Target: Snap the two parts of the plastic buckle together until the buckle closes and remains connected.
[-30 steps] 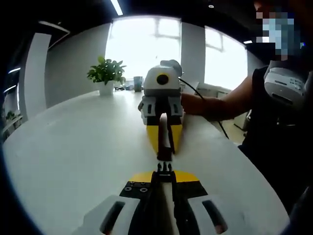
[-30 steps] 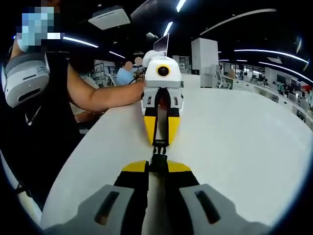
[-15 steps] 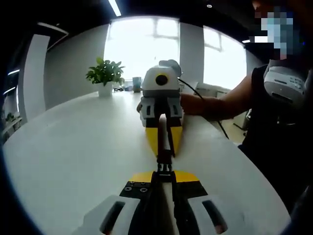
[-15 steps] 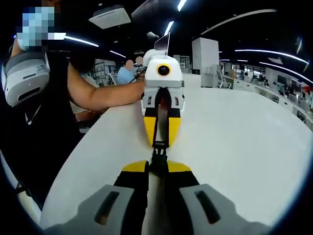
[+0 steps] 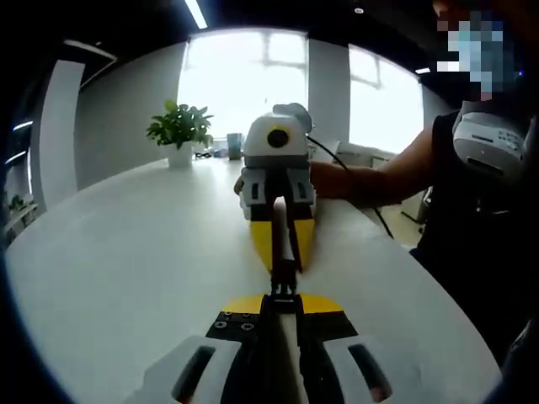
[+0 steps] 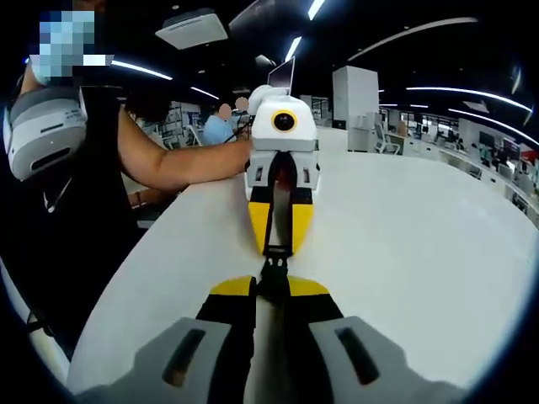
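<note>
The big white bench (image 5: 126, 252) takes up most of both views, with a person (image 6: 59, 194) standing at its edge holding one hand-held gripper in each hand, nose to nose over the top. Way at the far left end in the left gripper view sits a potted plant (image 5: 179, 135) by the bright windows.

The left hand-held gripper (image 5: 281, 296) has its jaws pinched narrow on one black part of the buckle (image 5: 283, 284), and the right hand-held gripper (image 6: 271, 271) is pinched narrow on the other part. So the buckle sits right in the middle, slung between the two sets of yellow tips, up off the bench as far as anyone can tell.

Progress-wise: the two halves look butted up against each other, maybe already partly slid in, since there's no visible gap between them in either view. Whether it's actually clicked is impossible to say, it's too small and dark. Best guess is the mating is nearly done and what's left is the last push home, plus checking it stays joined.

The buckle's long axis runs straight along the line from one gripper to the other, each half pointing its open end at the opposite gripper.
</note>
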